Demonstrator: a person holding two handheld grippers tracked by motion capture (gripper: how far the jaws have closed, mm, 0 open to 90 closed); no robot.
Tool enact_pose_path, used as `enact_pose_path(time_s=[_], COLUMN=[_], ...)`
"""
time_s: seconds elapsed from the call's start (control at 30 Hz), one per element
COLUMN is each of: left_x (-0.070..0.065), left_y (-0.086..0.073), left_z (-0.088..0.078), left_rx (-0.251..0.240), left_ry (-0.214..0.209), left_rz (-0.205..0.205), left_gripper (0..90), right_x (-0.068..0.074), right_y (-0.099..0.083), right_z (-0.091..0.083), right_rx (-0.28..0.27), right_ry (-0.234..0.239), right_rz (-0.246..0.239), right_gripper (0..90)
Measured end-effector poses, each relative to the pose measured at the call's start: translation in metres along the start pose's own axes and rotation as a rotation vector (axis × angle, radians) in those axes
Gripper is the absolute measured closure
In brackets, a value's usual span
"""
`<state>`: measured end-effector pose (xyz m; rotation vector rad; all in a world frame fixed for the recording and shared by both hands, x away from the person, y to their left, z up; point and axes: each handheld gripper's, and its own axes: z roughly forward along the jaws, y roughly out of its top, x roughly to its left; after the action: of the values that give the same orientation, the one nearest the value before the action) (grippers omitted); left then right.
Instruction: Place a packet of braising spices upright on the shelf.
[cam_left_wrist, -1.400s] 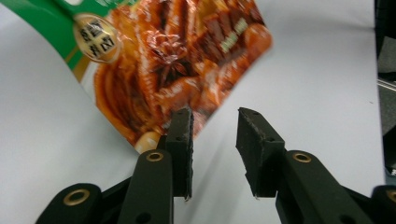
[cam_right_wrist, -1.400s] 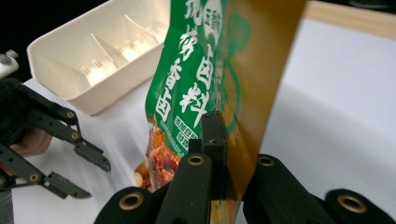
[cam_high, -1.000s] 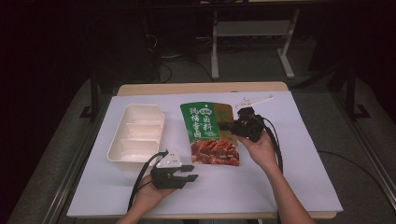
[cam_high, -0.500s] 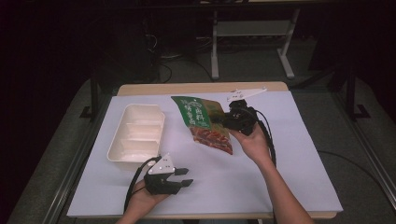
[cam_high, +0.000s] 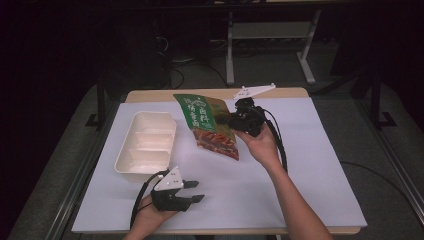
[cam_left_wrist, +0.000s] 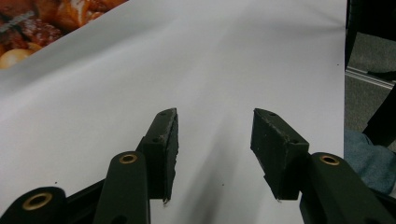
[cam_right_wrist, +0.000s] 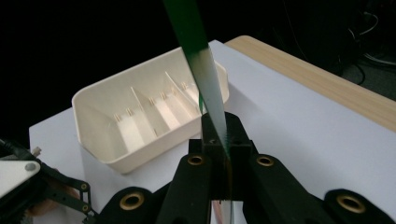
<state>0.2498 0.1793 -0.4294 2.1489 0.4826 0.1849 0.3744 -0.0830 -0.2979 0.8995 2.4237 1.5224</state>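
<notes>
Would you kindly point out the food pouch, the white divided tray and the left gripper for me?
food pouch (cam_high: 201, 116), high view, green upper part.
white divided tray (cam_high: 131, 165), high view, near rim.
left gripper (cam_left_wrist: 215, 140), left gripper view, midway between the fingers.

Wooden table (cam_high: 150, 95) under a white sheet (cam_high: 280, 185). On the sheet, left side: an empty cream tray (cam_high: 146, 145) with three compartments.

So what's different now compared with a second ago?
The right gripper, shut on the edge of the green food pouch, has lifted it off the white sheet and swung it toward the tray, so it now hangs tilted. The left gripper's jaws have just been opening, with nothing between them. The tray and left hand stayed put.
</notes>
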Motion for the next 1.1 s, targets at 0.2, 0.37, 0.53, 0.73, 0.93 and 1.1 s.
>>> enact_pose_path(time_s=[0.2, 0.37, 0.53, 0.73, 0.93, 1.1], left_x=[0.000, 0.000, 0.000, 0.001, 0.002, 0.002], left_y=[-0.002, -0.003, -0.005, -0.006, -0.007, -0.008], left_z=[-0.002, -0.003, -0.004, -0.005, -0.005, -0.007], left_rx=[-0.016, -0.024, -0.025, -0.032, -0.026, -0.035], left_ry=[0.004, -0.002, -0.003, -0.001, 0.004, 0.011], left_rz=[0.008, 0.012, 0.012, 0.009, 0.013, 0.006], left_gripper=[49.1, 48.1, 46.9, 45.9, 44.0, 43.2], right_x=[0.006, 0.014, 0.019, 0.024, 0.027, 0.030], right_y=[0.013, 0.027, 0.037, 0.045, 0.054, 0.059], right_z=[0.008, 0.018, 0.031, 0.042, 0.059, 0.070], right_rx=[-0.009, -0.020, -0.029, -0.036, -0.031, -0.036], right_ry=[0.020, 0.039, 0.062, 0.079, 0.103, 0.120], right_rz=[-0.012, -0.034, -0.041, -0.046, -0.050, -0.053], right_gripper=[90.0, 90.0, 90.0, 90.0, 90.0, 90.0])
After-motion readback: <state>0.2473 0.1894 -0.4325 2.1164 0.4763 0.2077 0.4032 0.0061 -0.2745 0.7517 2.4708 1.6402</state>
